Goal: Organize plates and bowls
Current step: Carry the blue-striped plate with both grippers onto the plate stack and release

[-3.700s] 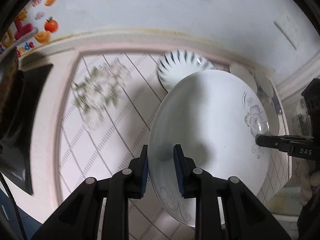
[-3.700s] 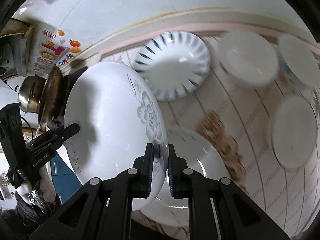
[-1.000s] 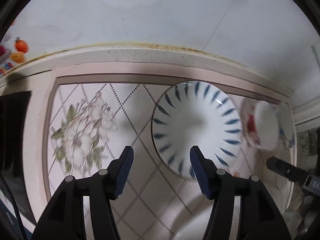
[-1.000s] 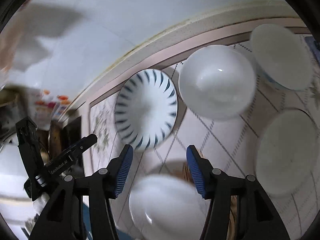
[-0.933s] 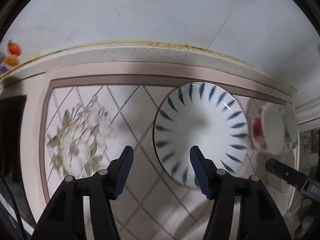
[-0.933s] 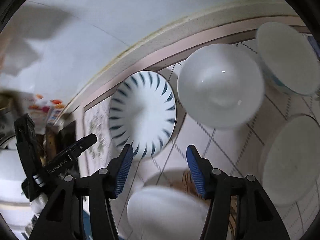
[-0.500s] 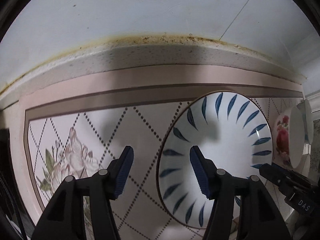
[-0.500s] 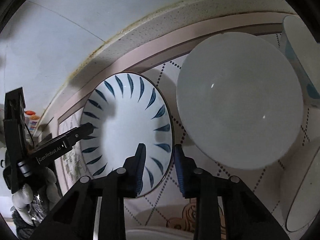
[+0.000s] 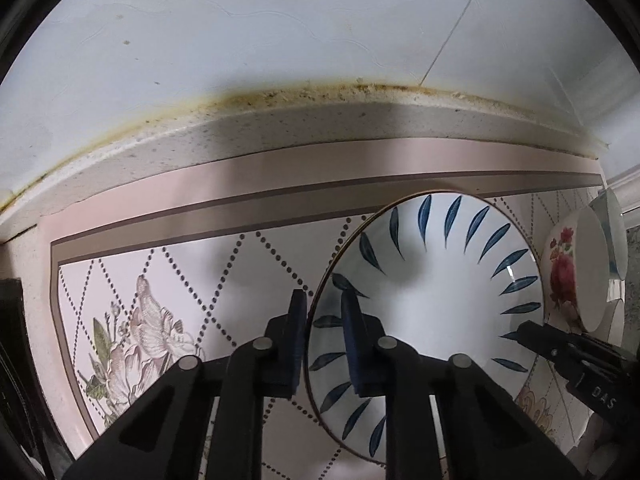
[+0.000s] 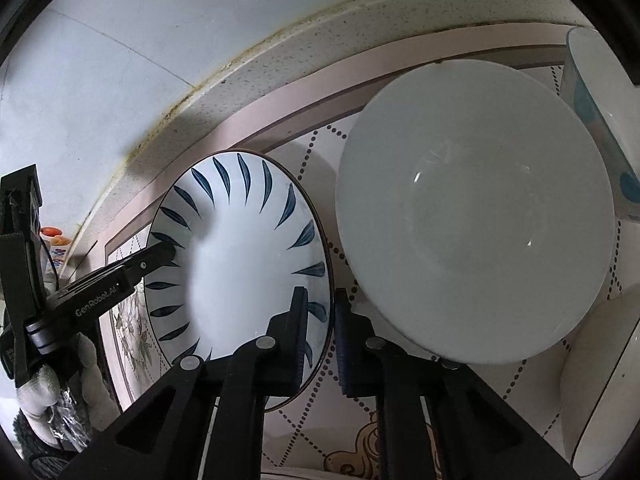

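Both claws are on the blue-leaf plate (image 9: 432, 292) now, one on each side. The left gripper (image 9: 323, 336) straddles the plate's left rim, its jaws closing on it, one finger under the edge and one inside. The right gripper (image 10: 320, 332) does the same on the opposite rim, jaws closing, rim caught between the blue pads. The plate sits on the patterned countertop (image 9: 240, 272) close to the back wall. A plain white bowl (image 10: 476, 216) stands just beside it, and a rose-printed bowl (image 9: 568, 276) nearby.
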